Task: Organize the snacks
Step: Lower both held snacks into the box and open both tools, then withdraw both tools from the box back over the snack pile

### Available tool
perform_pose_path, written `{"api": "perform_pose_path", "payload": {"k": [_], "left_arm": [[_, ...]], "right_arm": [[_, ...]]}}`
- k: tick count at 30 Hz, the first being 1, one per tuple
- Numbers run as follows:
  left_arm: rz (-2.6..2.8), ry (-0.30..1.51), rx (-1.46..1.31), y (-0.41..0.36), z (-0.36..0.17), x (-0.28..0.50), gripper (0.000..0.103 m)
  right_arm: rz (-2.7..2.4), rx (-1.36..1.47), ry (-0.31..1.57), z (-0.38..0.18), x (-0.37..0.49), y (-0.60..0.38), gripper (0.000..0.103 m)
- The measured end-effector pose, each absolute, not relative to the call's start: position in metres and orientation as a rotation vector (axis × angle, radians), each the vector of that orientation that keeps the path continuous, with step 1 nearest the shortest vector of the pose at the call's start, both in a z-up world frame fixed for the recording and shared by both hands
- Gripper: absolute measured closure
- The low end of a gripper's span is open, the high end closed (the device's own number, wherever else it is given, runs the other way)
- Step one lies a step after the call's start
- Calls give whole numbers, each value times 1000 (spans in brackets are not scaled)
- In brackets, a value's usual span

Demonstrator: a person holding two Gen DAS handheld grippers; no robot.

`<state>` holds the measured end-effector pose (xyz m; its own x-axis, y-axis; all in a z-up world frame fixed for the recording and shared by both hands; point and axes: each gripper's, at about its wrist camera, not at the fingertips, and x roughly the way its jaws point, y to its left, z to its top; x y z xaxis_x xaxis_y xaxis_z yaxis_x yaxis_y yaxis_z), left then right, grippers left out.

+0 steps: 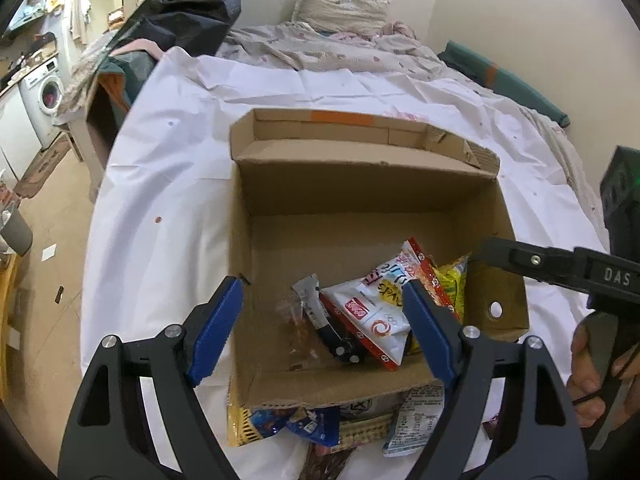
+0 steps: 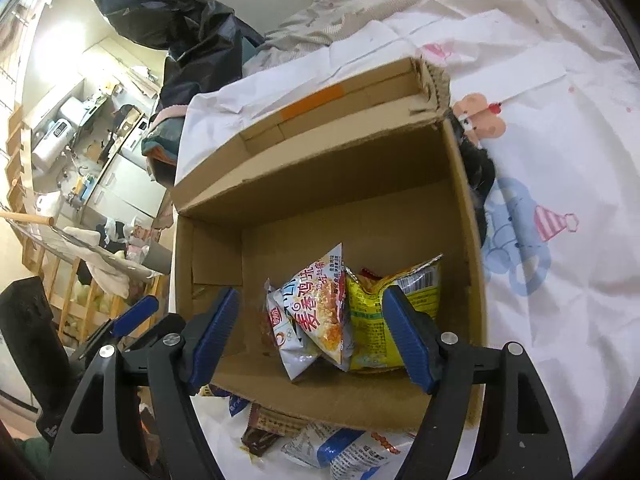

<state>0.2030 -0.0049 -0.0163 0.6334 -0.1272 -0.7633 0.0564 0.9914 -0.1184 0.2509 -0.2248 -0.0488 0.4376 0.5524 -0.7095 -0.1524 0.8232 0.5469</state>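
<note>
Left wrist view, nearest first: left gripper (image 1: 322, 328) hangs over the near wall of the cardboard box (image 1: 360, 184), blue fingers (image 1: 216, 328) spread wide w/ nothing between them. Just under that wall, outside the box on the white sheet (image 1: 160, 168), a loose pile of snack packets (image 1: 312, 428) waits: gold-and-blue one, white one w/ print, dark brown one.

Inside the box, near-right corner, several packets already lie heaped: white-red packet (image 1: 372, 312), yellow packet (image 1: 452, 284), a small black-and-white sachet (image 1: 332, 332) beside them. Rest of the box floor is bare.

Right wrist view: right gripper (image 2: 312, 332) also stands wide apart, empty, above the same heap; yellow packet (image 2: 372, 320) leans on the right wall, white-orange packet (image 2: 320, 312) against it.

Handling, my guess: packets are light, puffy, crinkly film, prob. slick. Squeeze on the belly may crush contents or slip. Better to pinch a flat crimped end seam, one at a time.

Farther back: rumpled bedding (image 1: 320, 48), pillow (image 1: 340, 8).
</note>
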Motion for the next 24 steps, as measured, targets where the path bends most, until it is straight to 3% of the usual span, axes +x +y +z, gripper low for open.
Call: {"api": "perform_pose_path", "payload": {"k": [2,4,7,24], "left_arm": [[-109,867,-97,-1,-11,200,23],[-123,857,-114,3,-5,196,12],[-110,825,-114,9,6,186,6],[10,960,-183,30,-11,124,4]], "right_arm": [[434,428,1007,-43,244,-229,26],[426,427,998,-38,238,-234,26],[417,432,994,-33,227,-241,26],[283,562,1093,-54,140,-312,21]]}}
